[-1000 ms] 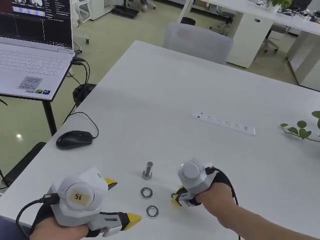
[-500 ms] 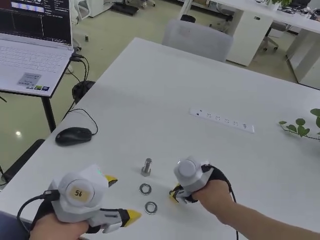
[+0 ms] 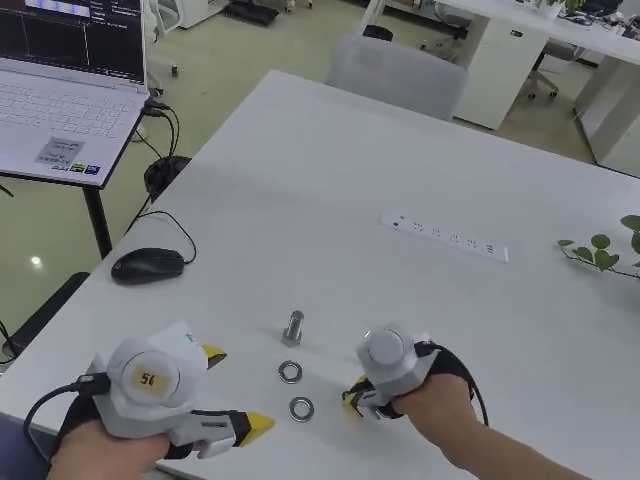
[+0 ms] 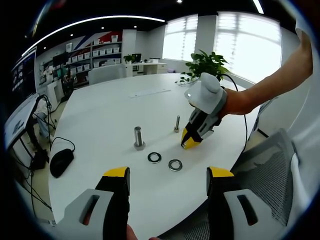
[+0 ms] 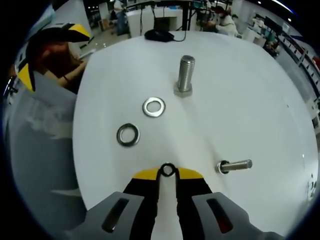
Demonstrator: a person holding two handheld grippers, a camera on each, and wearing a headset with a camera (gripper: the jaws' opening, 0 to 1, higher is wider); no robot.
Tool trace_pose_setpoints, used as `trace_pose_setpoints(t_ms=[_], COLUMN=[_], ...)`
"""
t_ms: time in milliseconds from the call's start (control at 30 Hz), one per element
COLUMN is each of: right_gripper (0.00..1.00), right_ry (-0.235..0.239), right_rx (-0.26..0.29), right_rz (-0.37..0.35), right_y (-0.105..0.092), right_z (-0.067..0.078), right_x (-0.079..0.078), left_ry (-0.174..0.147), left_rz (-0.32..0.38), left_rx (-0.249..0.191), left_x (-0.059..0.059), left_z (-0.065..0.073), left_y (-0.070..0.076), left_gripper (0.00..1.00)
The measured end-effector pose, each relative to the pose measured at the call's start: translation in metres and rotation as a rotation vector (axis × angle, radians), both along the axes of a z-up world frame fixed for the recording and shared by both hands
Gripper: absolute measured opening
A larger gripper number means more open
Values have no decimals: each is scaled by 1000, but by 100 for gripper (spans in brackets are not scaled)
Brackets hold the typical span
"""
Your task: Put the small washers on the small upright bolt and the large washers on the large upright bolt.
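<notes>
Your right hand-held gripper (image 5: 167,174) is clenched on a small washer (image 5: 168,169) pinched at its tips, low over the bench (image 3: 330,200) near the small upright bolt (image 4: 177,123). Your left hand-held gripper (image 4: 169,172) is released, jaws wide apart, holding nothing, at the bench's near edge. The large upright bolt (image 5: 185,75) stands just in from that edge, with one large washer (image 5: 153,106) flat beside it and another large washer (image 5: 128,134) closer to the edge, the two apart.
</notes>
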State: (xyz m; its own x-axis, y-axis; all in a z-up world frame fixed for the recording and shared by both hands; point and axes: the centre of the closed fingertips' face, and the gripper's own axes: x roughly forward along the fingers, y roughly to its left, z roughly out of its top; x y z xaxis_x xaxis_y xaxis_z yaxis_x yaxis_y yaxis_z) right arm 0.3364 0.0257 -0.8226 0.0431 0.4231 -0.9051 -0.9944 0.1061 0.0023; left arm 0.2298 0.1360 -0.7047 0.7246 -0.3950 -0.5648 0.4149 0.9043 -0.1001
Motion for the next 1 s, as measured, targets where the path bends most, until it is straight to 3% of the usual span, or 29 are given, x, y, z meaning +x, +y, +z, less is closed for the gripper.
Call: trace_pose_setpoints(t_ms=[300,700,1000], right_gripper=[13,13,13], right_ry=[-7,-28,-56], right_rx=[7,41,57], right_rz=[-55,-168,-175], right_y=[-26,-56,-60], right_z=[7,23,40], right_x=[5,40,58], left_ry=[-4,1,3], left_rz=[-2,-8,-22], left_rx=[0,4,6], left_x=[2,1,2], left_z=[2,1,2], left_y=[-1,-4,-8], left_gripper=[61,61,61])
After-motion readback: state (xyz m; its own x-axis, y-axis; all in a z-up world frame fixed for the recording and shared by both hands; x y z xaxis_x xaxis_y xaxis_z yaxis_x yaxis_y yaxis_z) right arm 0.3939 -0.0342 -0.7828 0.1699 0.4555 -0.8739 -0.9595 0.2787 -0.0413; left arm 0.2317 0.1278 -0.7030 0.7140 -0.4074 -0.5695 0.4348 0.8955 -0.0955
